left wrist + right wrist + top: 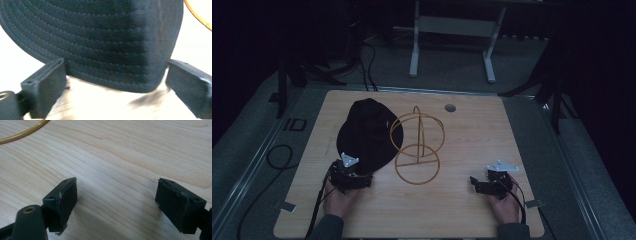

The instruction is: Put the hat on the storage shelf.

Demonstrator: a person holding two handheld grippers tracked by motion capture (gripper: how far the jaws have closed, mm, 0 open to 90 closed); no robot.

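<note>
Lying flat on the wooden table [472,130], black cap [367,134] left of and touching the golden wire hat stand [418,145], brim edge toward the near side. Reaching for that stitched brim [100,50] with left gripper [353,178], jaws apart on either side, not yet pressing. Resting well off to the right, right gripper [482,186], jaws spread over bare wood. Nothing lifted so far; gripping, raising and probably setting the cap on the stand all left.

Cap [367,135] on table [462,215] left of wire stand [418,150] — left gripper [354,181] at its near edge.
</note>
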